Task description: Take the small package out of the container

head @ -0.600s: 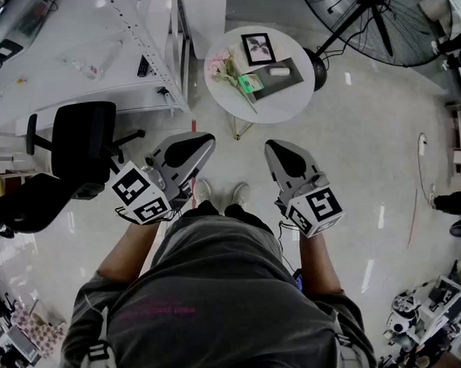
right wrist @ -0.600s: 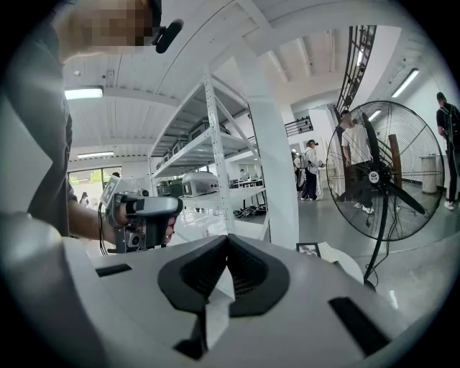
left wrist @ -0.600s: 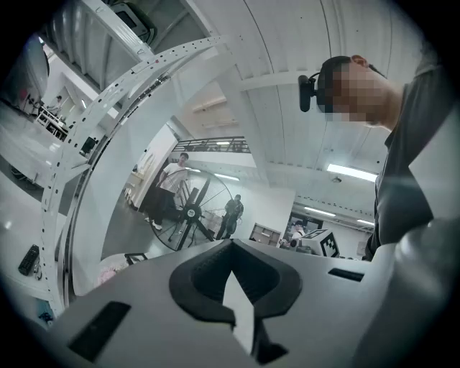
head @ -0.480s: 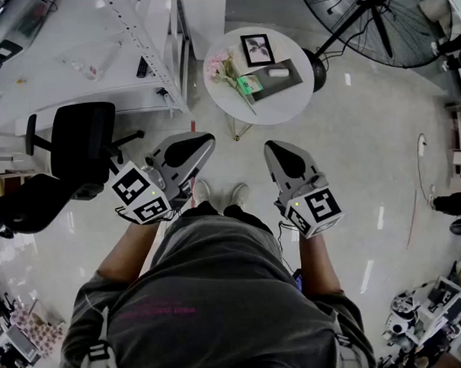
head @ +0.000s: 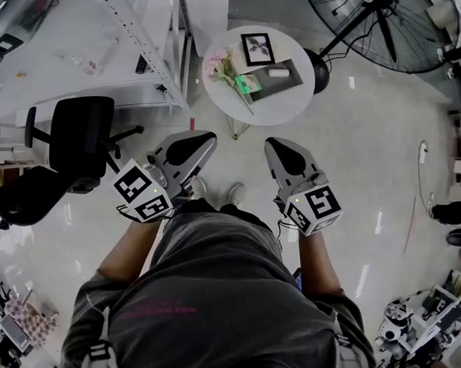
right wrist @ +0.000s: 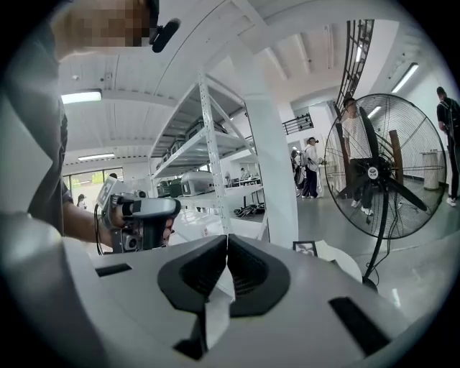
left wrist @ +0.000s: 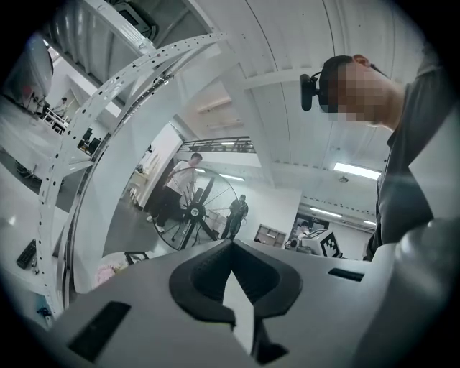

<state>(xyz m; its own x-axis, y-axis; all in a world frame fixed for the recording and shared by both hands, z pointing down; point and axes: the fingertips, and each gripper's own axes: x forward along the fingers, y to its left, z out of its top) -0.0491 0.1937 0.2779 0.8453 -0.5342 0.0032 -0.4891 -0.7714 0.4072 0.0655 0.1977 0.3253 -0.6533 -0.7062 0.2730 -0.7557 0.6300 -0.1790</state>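
Note:
A round white table (head: 284, 104) stands ahead of me on the floor. On it lies a dark grey container (head: 276, 84) with a small white package (head: 279, 73) inside. Both grippers hang at waist height, well short of the table. My left gripper (head: 203, 139) is shut with nothing between its jaws, as the left gripper view (left wrist: 231, 248) also shows. My right gripper (head: 273, 147) is likewise shut and empty (right wrist: 227, 241). The right gripper view catches only the table's edge (right wrist: 343, 260); the container is hidden there.
A framed picture (head: 257, 48), pink flowers (head: 224, 67) and a green item (head: 247, 84) share the table. A large standing fan (head: 383, 16) is at the right, a black office chair (head: 80, 140) and white shelving (head: 160, 60) at the left. People stand near the fan (right wrist: 356, 151).
The head view has shifted a little. Both grippers keep the same pose in front of my body.

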